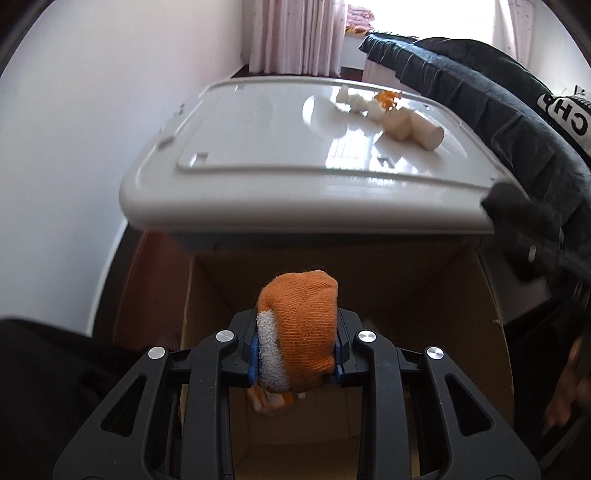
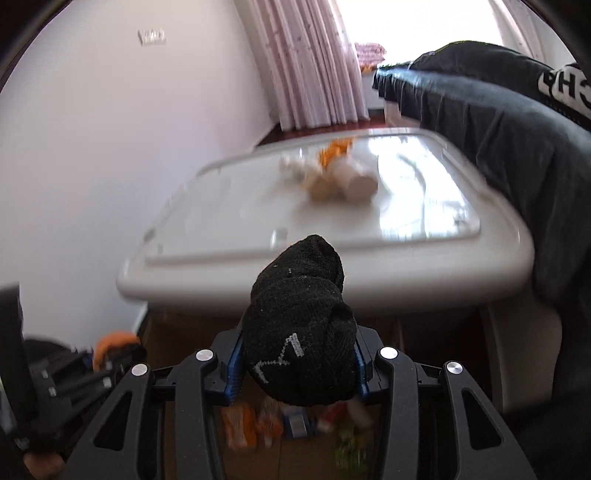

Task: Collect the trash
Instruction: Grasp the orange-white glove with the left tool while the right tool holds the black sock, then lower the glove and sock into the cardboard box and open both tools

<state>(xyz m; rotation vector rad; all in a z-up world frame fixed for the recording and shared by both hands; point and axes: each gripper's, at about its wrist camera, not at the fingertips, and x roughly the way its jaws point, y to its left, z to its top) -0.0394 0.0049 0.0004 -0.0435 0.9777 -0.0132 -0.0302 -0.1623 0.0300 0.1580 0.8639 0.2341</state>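
Note:
My left gripper (image 1: pixel 297 354) is shut on a rolled orange sock (image 1: pixel 301 325) with a white band and holds it above an open cardboard box (image 1: pixel 461 295). My right gripper (image 2: pixel 297 369) is shut on a rolled black sock (image 2: pixel 299 332) above the same box (image 2: pixel 280 454), where several colourful wrappers (image 2: pixel 280 421) lie at the bottom. Beyond the box, a white lidded bin (image 1: pixel 258 147) carries a paper cup (image 1: pixel 428 134), crumpled white paper (image 1: pixel 356 101) and orange scraps (image 1: pixel 388 98). The pile also shows, blurred, in the right wrist view (image 2: pixel 332 177).
A black jacket (image 1: pixel 498 122) drapes over the bin's right side and hangs low. A white wall (image 1: pixel 74 147) stands on the left, pink curtains (image 1: pixel 295 33) behind. The left gripper with its orange sock shows in the right wrist view (image 2: pixel 110 347).

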